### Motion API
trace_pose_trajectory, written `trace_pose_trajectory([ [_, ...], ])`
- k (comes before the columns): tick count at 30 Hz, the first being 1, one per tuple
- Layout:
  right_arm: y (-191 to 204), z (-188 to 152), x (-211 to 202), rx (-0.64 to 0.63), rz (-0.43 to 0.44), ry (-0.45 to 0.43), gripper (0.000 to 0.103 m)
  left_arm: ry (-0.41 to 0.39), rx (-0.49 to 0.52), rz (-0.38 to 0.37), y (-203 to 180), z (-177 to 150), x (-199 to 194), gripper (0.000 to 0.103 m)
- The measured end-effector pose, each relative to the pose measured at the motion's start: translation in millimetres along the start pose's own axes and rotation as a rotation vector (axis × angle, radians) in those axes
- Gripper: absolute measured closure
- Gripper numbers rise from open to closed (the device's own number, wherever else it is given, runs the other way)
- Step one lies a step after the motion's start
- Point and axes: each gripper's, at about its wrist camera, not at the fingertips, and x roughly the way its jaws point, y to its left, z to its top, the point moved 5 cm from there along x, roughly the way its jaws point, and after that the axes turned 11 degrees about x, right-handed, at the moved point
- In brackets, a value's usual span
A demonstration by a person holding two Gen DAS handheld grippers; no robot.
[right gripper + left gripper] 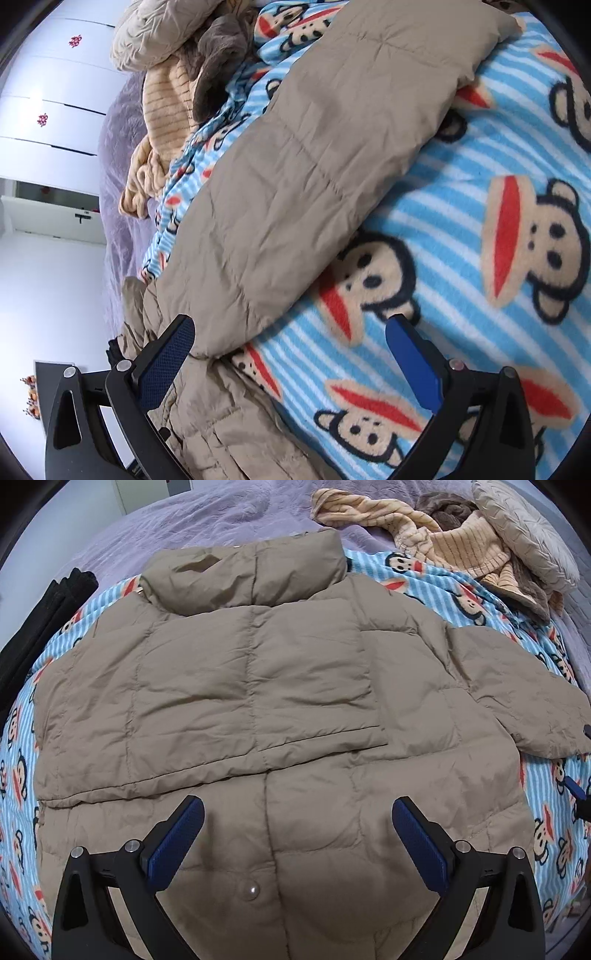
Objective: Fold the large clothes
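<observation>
A tan puffer jacket (258,686) lies flat on a blue striped monkey-print blanket (554,812), collar at the far end. Its left sleeve is folded across the chest; its right sleeve (517,701) stretches out to the right. My left gripper (297,808) is open and empty, hovering over the jacket's lower front near a snap button (250,889). My right gripper (290,328) is open and empty, at the side of the jacket beside the outstretched sleeve (314,155), above the blanket (480,258). The right gripper's tip shows at the left wrist view's right edge (578,794).
A pile of beige and brown knit clothes (443,528) and a cushion (528,528) lie at the far right on the purple bedspread (184,520). A black garment (44,609) lies at the far left. White cabinets (48,110) stand beyond the bed.
</observation>
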Motion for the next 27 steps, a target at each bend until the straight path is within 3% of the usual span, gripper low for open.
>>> trace_pose_trajectory([
  [8,-6.9,60.3,2.4,0.156,0.131,-0.045,0.0,-0.019,0.028,-0.016,-16.5,18.9,0.3,0.001],
  [14,8.8,88.2,2.5,0.197,0.251,-0.074,0.001,-0.043,0.02,-0.016,-11.7,31.0,-0.6,0.001],
  [15,9.1,90.9,4.7,0.223,0.273,-0.064,0.004,-0.045,0.016,-0.017,-10.3,31.6,-0.6,0.001],
  [17,9.2,94.3,10.3,0.276,0.307,-0.044,0.029,-0.05,0.008,-0.015,-6.7,32.6,-1.0,0.001],
  [19,7.7,94.8,17.8,0.325,0.329,-0.01,0.073,-0.061,-0.001,-0.01,-1.8,33.4,-3.4,0.001],
  [21,10.0,94.2,20.2,0.344,0.346,-0.006,0.092,-0.078,-0.008,0.004,5.3,35.2,-7.3,0.001],
  [27,55.7,83.7,12.4,0.222,0.376,-0.021,0.093,-0.103,-0.051,0.04,33.5,35.9,-15.4,0.001],
])
